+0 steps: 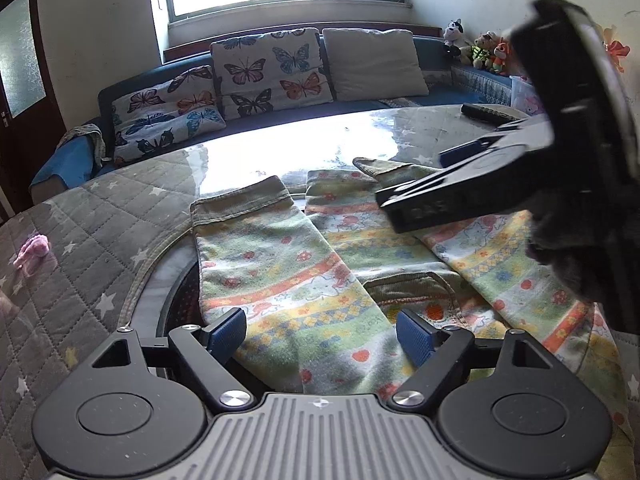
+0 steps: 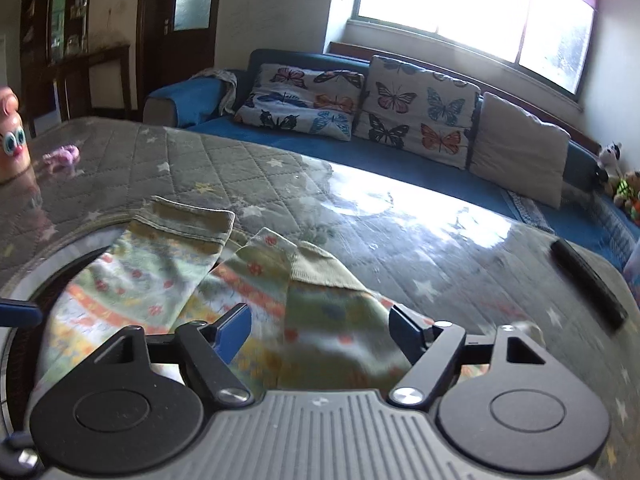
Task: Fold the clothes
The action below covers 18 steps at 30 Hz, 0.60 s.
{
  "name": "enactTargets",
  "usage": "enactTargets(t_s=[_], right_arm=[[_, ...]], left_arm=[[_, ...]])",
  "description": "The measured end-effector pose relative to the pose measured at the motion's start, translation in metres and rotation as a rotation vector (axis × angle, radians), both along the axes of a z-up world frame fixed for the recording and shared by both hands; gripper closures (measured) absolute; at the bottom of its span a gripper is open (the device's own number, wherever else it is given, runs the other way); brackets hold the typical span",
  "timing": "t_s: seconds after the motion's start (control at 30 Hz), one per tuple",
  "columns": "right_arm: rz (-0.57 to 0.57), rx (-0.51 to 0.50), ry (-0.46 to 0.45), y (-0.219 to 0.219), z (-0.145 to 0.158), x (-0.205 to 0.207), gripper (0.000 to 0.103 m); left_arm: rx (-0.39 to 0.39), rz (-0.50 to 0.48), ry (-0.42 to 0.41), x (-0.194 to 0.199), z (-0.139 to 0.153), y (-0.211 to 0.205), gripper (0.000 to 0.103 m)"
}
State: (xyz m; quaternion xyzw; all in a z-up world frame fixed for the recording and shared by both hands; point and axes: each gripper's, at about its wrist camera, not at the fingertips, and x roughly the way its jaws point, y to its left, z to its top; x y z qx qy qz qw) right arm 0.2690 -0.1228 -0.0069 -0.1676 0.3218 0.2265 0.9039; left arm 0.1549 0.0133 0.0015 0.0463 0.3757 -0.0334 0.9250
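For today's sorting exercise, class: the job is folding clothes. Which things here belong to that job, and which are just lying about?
Belong to the job:
patterned garment
left gripper, open
right gripper, open

Just lying about:
pink toy
black remote
butterfly cushions
stuffed animals
big-eyed figure

Garment [image 1: 304,280]: pale green ground with orange, yellow and white bands, red flower and fruit motifs; cuffs [image 1: 244,200] and pocket [image 1: 412,284] in olive corduroy.

Table cover [image 1: 92,232]: grey quilted diamond stitching with white and pale yellow stars.

Left gripper [image 1: 320,336]: black arms, blue pads, grey ribbed body. Right gripper [image 2: 320,332]: same colours.

Sofa [image 2: 304,140]: blue.

Two cushions [image 1: 272,72]: off-white with butterflies in pink, orange, blue and black. Third cushion [image 1: 372,64]: plain beige.

Small toy [image 1: 32,252] on the cover: pink.

Remote [image 2: 588,284]: black.
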Motion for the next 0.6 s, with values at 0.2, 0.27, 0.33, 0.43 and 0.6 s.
enactTargets(t_s=[0.2, 0.27, 0.33, 0.43, 0.6], right_arm=[[-0.015, -0.054, 0.003, 0.001, -0.012, 0.014, 0.066], [-0.031, -0.036, 0.006, -0.007, -0.009, 0.013, 0.078], [-0.041, -0.001, 0.007, -0.018, -0.002, 0.010, 0.090], [-0.062, 0.019, -0.031, -0.037, 0.014, 0.001, 0.098], [-0.119, 0.079, -0.069, -0.081, 0.041, -0.018, 0.099]], left_arm=[[-0.008, 0.008, -0.010, 0.018, 0.004, 0.003, 0.019], [-0.016, 0.018, -0.014, 0.027, 0.005, 0.005, 0.019], [-0.019, 0.031, -0.013, 0.038, 0.005, 0.006, 0.020], [-0.016, 0.053, 0.004, 0.058, 0.001, 0.007, 0.025], [-0.027, 0.099, 0.060, 0.086, -0.010, 0.017, 0.049]])
